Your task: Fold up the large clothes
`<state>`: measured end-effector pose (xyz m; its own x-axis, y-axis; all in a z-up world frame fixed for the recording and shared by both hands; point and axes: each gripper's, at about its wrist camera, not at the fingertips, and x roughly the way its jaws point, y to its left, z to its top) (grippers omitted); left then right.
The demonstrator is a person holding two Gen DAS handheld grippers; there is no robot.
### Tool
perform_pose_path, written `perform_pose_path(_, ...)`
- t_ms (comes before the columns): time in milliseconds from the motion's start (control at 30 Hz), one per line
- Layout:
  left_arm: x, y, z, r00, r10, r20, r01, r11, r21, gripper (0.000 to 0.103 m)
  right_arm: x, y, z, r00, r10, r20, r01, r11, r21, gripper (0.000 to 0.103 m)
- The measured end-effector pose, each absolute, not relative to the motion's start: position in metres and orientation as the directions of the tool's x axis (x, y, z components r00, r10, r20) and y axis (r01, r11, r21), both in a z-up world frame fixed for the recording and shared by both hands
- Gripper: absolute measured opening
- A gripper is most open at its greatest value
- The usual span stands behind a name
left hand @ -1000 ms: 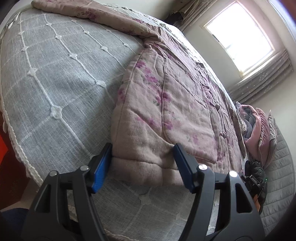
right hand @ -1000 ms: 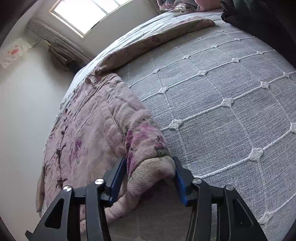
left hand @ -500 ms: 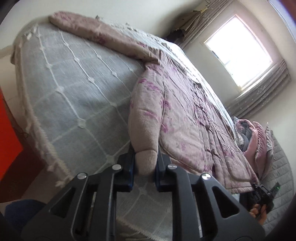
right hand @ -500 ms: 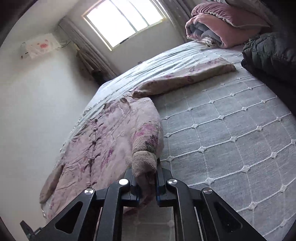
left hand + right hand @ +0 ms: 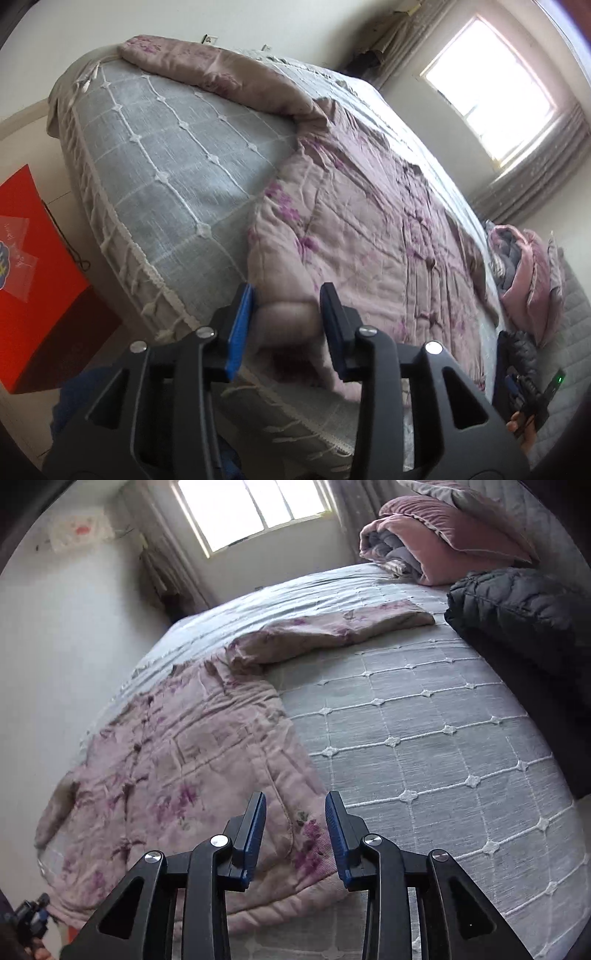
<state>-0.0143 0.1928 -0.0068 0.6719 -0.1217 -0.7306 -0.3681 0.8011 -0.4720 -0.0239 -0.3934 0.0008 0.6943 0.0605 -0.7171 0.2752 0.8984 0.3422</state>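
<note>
Jacket [image 5: 369,229] spread flat mid-frame on bed [image 5: 166,158] for folding, sleeves out toward upper corners; left gripper [image 5: 284,325] and right gripper [image 5: 295,834] both parted at hem corners, gripping nothing.

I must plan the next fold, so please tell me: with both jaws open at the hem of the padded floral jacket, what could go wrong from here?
1. The hem of the jacket lies near the edge of the bed, so it may slide off.
2. The sleeve is still spread out and may bunch during folding.
3. The thick padding may slip from the left gripper or right gripper.
</note>
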Motion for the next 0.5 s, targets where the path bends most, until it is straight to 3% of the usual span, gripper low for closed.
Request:
perform_pose_path(33, -0.016, 0.197, -0.002, 0.684, -0.105, -0.722, -0.372, 0.800, -0.470, 0.038, -0.027, -0.398, 0.004, 0.715, 0.072, -0.695, 0.274, 0.886, 0.374, 0.045)
perform_pose_path(133, -0.012, 0.193, 0.008, 0.686, -0.104, -0.720, -0.353, 0.818, -0.455, 0.041, -0.027, -0.390, 0.009, 0.732, 0.077, -0.677, 0.245, 0.898, 0.366, 0.045)
perform_pose_path(500, 0.078, 0.064, 0.036, 0.631, -0.168, -0.757, -0.114, 0.946, -0.305, 0.072, 0.011, -0.319, -0.047, 0.549, 0.119, -0.827, 0.138, 0.963, 0.230, 0.046)
